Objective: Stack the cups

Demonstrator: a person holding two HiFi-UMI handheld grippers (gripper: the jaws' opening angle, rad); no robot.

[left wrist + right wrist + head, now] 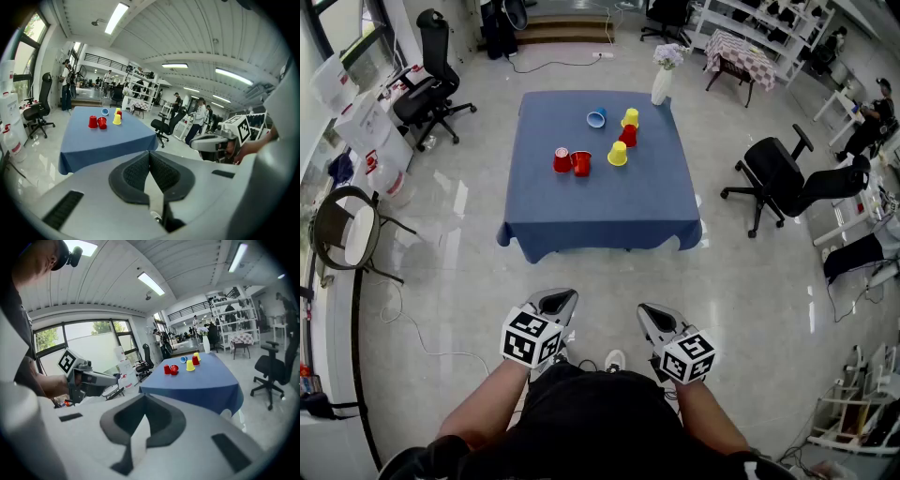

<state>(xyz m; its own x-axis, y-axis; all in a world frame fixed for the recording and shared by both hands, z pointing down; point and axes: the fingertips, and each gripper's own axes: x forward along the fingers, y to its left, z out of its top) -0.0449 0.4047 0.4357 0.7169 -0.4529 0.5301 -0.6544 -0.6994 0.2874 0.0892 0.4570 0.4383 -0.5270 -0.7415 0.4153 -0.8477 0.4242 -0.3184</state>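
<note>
- Left gripper, lower centre-left: jaws clenched, nothing between them.
- Right gripper, lower centre-right: jaws clenched, empty.
- Cups scattered on blue table, upper centre.

Our right gripper has its jaws together, empty. Well ahead we see red cups, yellow cups and a blue cup on the blue-clothed table.

The tablecloth is plain dark blue. On it are three red cups, two yellow cups and one light blue cup. The vase is white and the floor pale grey. The left gripper and right gripper have grey-white shells and cubes with black-and-white square markers.
</note>
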